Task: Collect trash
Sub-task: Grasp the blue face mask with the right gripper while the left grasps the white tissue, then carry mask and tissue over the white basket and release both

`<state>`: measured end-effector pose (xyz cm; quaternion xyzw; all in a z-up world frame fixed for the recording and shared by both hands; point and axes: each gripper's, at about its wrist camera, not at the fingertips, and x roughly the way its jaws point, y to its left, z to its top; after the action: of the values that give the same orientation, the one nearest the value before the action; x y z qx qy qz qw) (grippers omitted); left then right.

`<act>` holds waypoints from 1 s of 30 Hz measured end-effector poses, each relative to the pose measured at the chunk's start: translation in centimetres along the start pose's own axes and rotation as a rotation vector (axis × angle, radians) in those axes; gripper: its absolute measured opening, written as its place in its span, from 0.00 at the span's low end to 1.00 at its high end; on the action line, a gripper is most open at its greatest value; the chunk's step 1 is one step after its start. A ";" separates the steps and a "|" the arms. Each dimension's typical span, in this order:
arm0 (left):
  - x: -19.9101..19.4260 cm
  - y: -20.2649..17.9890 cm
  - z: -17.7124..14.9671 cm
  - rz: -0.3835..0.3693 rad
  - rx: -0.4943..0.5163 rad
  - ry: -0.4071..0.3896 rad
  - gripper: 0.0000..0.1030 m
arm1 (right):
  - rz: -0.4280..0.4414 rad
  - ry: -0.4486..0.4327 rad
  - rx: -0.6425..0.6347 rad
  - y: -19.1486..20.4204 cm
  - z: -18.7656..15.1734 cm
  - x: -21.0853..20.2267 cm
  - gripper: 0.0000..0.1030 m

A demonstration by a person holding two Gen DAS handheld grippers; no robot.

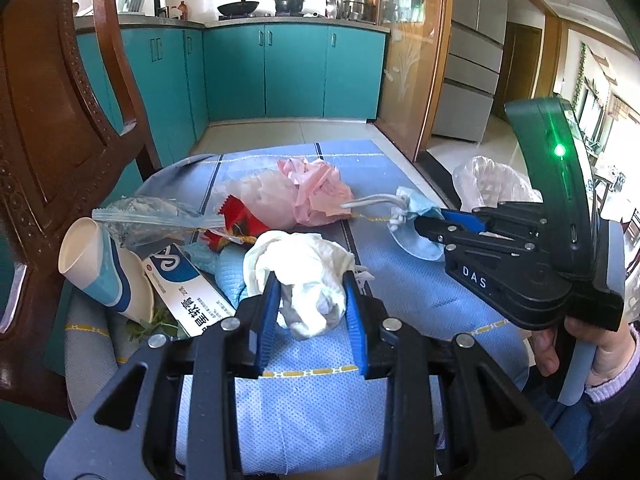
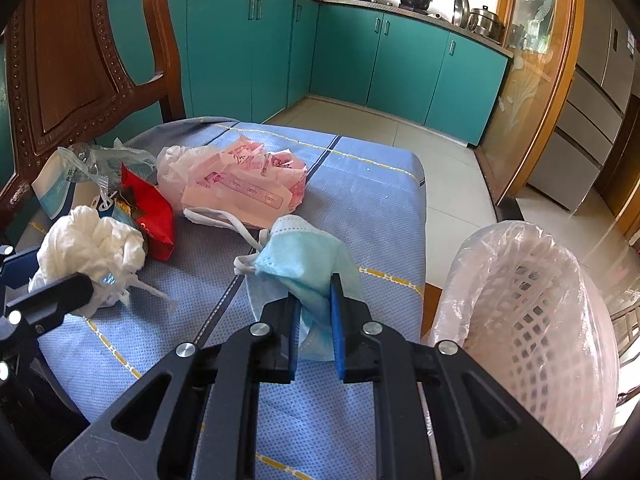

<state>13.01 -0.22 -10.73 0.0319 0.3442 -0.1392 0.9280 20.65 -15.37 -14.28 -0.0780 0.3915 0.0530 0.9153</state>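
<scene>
My left gripper (image 1: 312,280) is shut on a crumpled white tissue wad (image 1: 304,268), which hangs just above the blue cloth (image 1: 400,280); the same wad (image 2: 88,252) shows at the left of the right wrist view. A blue face mask (image 2: 308,260) with white ear loops is pinched in my right gripper (image 2: 316,288), also seen from the left wrist as the right gripper (image 1: 420,226) on the mask (image 1: 416,236). A trash basket (image 2: 532,312) lined with a clear bag stands right of the table.
On the cloth lie a pink plastic bag (image 1: 308,192), a red wrapper (image 1: 240,220), a clear bag (image 1: 148,216), a paper cup (image 1: 96,264) and a white-blue box (image 1: 188,284). A wooden chair (image 1: 52,128) stands at the left. Teal cabinets (image 1: 280,72) line the far wall.
</scene>
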 end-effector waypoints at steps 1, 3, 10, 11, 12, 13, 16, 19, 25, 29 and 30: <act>0.0 0.1 0.0 0.000 -0.001 -0.004 0.31 | -0.001 -0.001 0.000 0.0 0.0 0.0 0.14; -0.2 0.1 0.1 -0.003 -0.005 -0.010 0.31 | -0.001 -0.006 0.001 -0.1 0.0 -0.2 0.14; -1.8 1.0 0.7 -0.019 -0.030 -0.089 0.31 | 0.018 -0.092 0.045 -1.4 0.3 -3.6 0.14; -2.1 1.2 0.9 -0.030 -0.041 -0.106 0.31 | 0.018 -0.112 0.059 -1.9 0.4 -4.4 0.14; -2.3 1.4 1.0 -0.040 -0.048 -0.117 0.31 | 0.017 -0.131 0.074 -2.5 0.4 -5.2 0.14; -2.6 1.5 1.3 -0.052 -0.058 -0.133 0.31 | 0.017 -0.161 0.101 -3.5 0.4 -6.4 0.14; -3.2 1.5 1.8 -0.107 -0.074 -0.171 0.31 | 0.002 -0.226 0.188 -6.8 -0.1 -9.2 0.14; -3.2 0.6 2.4 -0.159 -0.075 -0.193 0.31 | -0.046 -0.249 0.269 -10.5 -1.4 -11.0 0.14; -1.9 -4.2 3.9 -0.245 -0.027 -0.184 0.31 | -0.161 -0.182 0.368 -16.3 -4.4 -11.9 0.14; -1.7 -9.1 5.0 -0.306 0.055 -0.179 0.31 | -0.223 -0.139 0.370 -17.4 -5.8 -11.9 0.14; -1.7 -10.2 5.2 -0.313 0.076 -0.180 0.32 | -0.229 -0.131 0.375 -17.7 -6.1 -12.0 0.14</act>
<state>12.18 -10.36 -5.34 0.0007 0.2550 -0.2972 0.9201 10.88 -34.35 -7.99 0.0535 0.3226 -0.1200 0.9374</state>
